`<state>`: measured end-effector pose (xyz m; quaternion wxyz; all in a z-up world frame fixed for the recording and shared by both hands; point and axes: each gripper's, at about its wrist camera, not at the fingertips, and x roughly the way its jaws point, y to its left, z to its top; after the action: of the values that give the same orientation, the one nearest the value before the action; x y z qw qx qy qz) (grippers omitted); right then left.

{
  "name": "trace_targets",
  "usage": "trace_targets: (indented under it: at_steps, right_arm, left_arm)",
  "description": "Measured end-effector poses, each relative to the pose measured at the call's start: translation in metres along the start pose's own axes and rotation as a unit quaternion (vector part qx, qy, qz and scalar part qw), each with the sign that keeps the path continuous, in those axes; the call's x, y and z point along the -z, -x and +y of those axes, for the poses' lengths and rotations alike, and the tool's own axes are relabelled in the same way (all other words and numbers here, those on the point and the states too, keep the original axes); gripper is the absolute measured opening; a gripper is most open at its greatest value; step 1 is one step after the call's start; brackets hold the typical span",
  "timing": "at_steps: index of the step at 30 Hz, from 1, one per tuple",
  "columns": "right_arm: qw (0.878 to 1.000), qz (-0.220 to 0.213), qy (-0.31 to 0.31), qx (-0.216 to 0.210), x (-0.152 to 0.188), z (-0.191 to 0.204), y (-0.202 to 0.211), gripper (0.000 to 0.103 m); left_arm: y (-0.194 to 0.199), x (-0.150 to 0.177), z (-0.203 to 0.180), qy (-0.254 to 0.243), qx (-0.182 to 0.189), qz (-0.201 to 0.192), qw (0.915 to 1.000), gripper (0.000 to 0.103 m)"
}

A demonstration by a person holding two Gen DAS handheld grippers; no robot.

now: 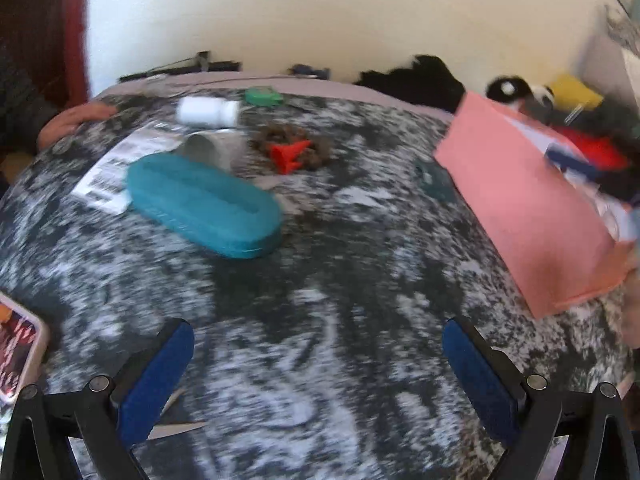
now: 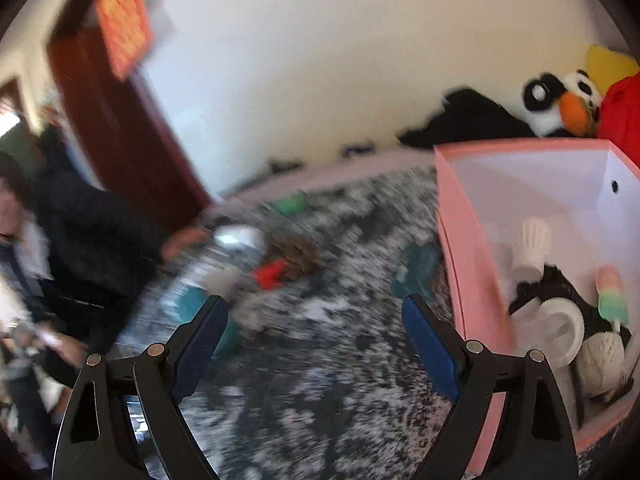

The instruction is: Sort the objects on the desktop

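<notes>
On the black-and-white patterned table (image 1: 320,288) lie a teal oblong case (image 1: 204,204), a white bottle (image 1: 208,112) on its side, a grey cup (image 1: 210,148), a red cone-shaped toy (image 1: 290,154) on a brown tangle, a green roll (image 1: 262,96) and a paper slip (image 1: 116,168). A pink box (image 1: 528,216) stands at the right. My left gripper (image 1: 318,340) is open above bare table with nothing between its blue pads. My right gripper (image 2: 314,316) is open beside the pink box (image 2: 460,264), nothing between its fingers. Inside the box lie white cups, a rainbow popsicle toy (image 2: 610,294) and black items.
A phone (image 1: 18,356) lies at the left table edge. A person's hand (image 1: 76,118) rests on the far left corner; the person in dark clothing (image 2: 80,240) stands left of the table. Plush toys, with a penguin (image 2: 560,100) among them, pile against the wall behind the box. A dark teal object (image 2: 418,268) lies by the box.
</notes>
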<state>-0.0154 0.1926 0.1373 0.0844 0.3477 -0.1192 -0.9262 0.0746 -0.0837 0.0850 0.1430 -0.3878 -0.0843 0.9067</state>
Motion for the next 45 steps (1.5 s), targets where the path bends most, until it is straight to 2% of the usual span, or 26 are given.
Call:
trace_targets:
  at_steps: [2, 4, 6, 10, 13, 16, 18, 19, 20, 28, 35, 37, 39, 40, 41, 42, 45]
  right_arm:
    - [0.997, 0.024, 0.013, 0.078, 0.004, 0.001, -0.038, 0.084]
    - [0.986, 0.056, 0.015, 0.155, 0.009, -0.002, -0.076, 0.08]
    - [0.976, 0.087, -0.001, 0.198, 0.012, -0.013, -0.11, 0.078]
    - [0.967, 0.121, -0.106, 0.199, 0.002, -0.053, -0.151, 0.046]
    - [0.964, 0.136, -0.117, 0.196, -0.018, -0.065, -0.168, 0.042]
    - [0.964, 0.148, -0.101, 0.196, -0.03, -0.068, -0.18, 0.038]
    - [0.969, 0.138, -0.115, 0.172, -0.028, -0.073, -0.172, 0.025]
    - [0.971, 0.133, -0.122, 0.159, -0.027, -0.075, -0.169, 0.003]
    - [0.973, 0.13, -0.125, 0.145, -0.026, -0.076, -0.166, 0.0]
    - [0.99, 0.091, -0.106, 0.016, -0.021, -0.043, -0.095, 0.0]
    - [0.994, 0.046, -0.088, -0.047, -0.022, -0.017, -0.015, 0.0]
    - [0.995, 0.056, -0.076, -0.037, -0.021, -0.014, -0.008, 0.0]
    - [0.995, 0.074, -0.064, -0.011, -0.018, -0.008, -0.018, 0.006]
    - [0.995, 0.087, -0.057, 0.012, -0.014, -0.007, -0.027, 0.018]
    - [0.994, 0.096, -0.051, 0.031, -0.01, -0.006, -0.036, 0.04]
    - [0.993, 0.099, -0.042, 0.05, -0.006, -0.007, -0.046, 0.047]
    - [0.984, 0.092, 0.014, 0.151, 0.007, -0.011, -0.076, 0.05]
  left_arm:
    - [0.008, -0.004, 0.016, 0.033, 0.018, -0.003, 0.9993, 0.102]
    - [0.018, -0.009, 0.03, 0.067, 0.035, -0.016, 0.997, 0.102]
    - [0.027, -0.014, 0.039, 0.088, 0.041, -0.031, 0.9948, 0.102]
    - [0.034, -0.02, 0.046, 0.101, 0.05, -0.045, 0.9926, 0.102]
    - [0.033, -0.023, 0.049, 0.107, 0.059, -0.043, 0.9916, 0.102]
    - [0.03, -0.025, 0.051, 0.11, 0.059, -0.041, 0.9914, 0.102]
    - [0.03, -0.025, 0.051, 0.108, 0.056, -0.041, 0.9917, 0.102]
    - [0.029, -0.026, 0.05, 0.108, 0.056, -0.04, 0.9917, 0.102]
    - [0.029, -0.026, 0.049, 0.109, 0.056, -0.04, 0.9917, 0.102]
    - [0.019, -0.025, 0.036, 0.098, 0.051, -0.03, 0.9934, 0.102]
    - [0.007, -0.022, 0.03, 0.101, 0.051, -0.015, 0.9935, 0.102]
    - [0.006, -0.021, 0.026, 0.097, 0.051, -0.015, 0.9938, 0.102]
    - [0.006, -0.021, 0.02, 0.09, 0.05, -0.016, 0.9946, 0.102]
    - [0.005, -0.02, 0.018, 0.086, 0.047, -0.017, 0.995, 0.102]
    - [0.005, -0.02, 0.016, 0.083, 0.044, -0.018, 0.9954, 0.102]
    - [0.005, -0.02, 0.015, 0.081, 0.042, -0.018, 0.9957, 0.102]
    - [0.005, -0.02, 0.013, 0.074, 0.037, -0.018, 0.9964, 0.102]
